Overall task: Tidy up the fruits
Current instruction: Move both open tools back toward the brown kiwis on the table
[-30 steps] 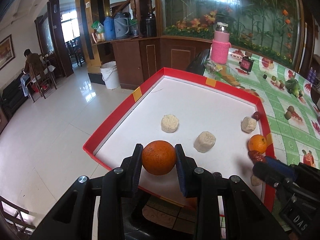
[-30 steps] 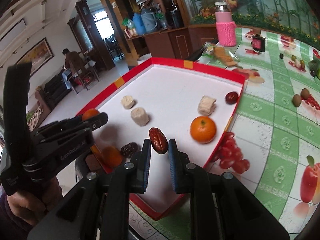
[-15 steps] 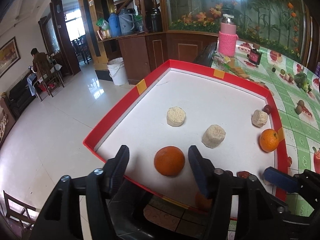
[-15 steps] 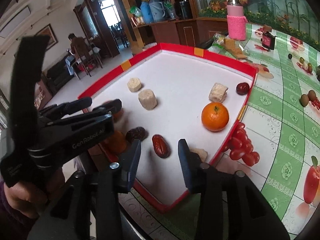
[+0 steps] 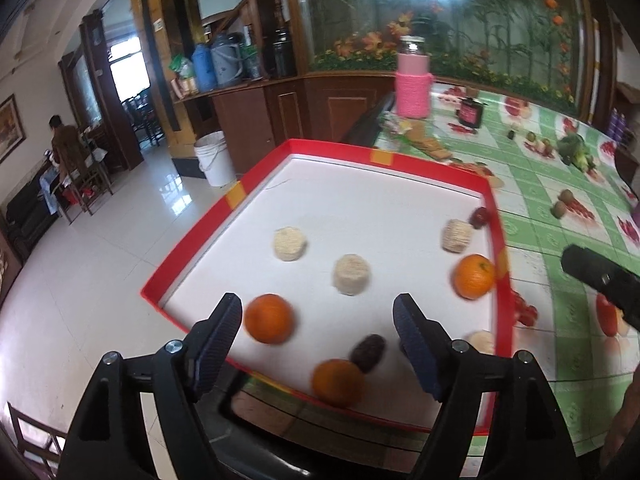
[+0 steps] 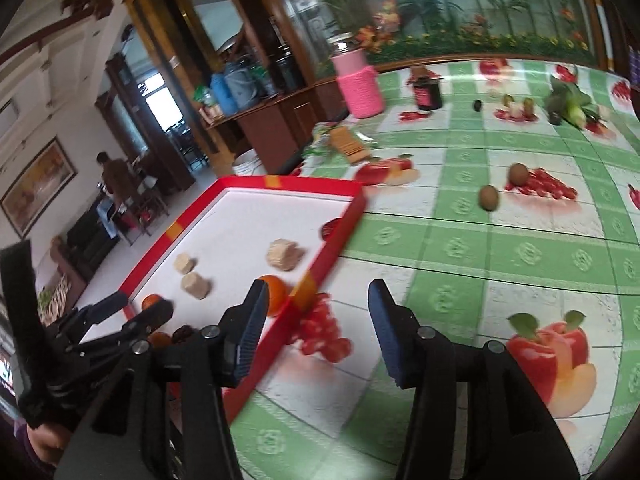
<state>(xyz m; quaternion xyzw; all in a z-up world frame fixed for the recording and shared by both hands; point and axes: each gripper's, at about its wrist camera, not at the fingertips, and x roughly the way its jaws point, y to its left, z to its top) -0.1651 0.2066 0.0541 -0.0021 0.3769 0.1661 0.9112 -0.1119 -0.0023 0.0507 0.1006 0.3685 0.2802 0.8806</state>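
Observation:
A white tray with a red rim point(image 5: 236, 196) holds three oranges: one at the near left point(image 5: 268, 319), one by the near rim point(image 5: 338, 382), one by the right rim point(image 5: 473, 276). A dark date point(image 5: 368, 353) lies beside the near orange, and a red date point(image 5: 480, 217) sits at the far right. My left gripper point(image 5: 318, 312) is open above the near end, holding nothing. My right gripper point(image 6: 319, 296) is open and empty over the tray's right rim point(image 6: 280, 184) and the tablecloth, next to an orange point(image 6: 276, 292).
Several pale puffed cakes point(image 5: 351, 274) lie in the tray. On the green fruit-print tablecloth point(image 6: 460, 248) are two kiwi-like fruits point(image 6: 489, 197), a pink-sleeved jar point(image 6: 360, 84), a dark jar point(image 6: 428, 94) and green vegetables point(image 6: 568, 104). A person sits far left.
The left gripper opened and let go of the orange, which now rests in the tray. The right gripper opened, dropped the red date, and swung right over the tablecloth.

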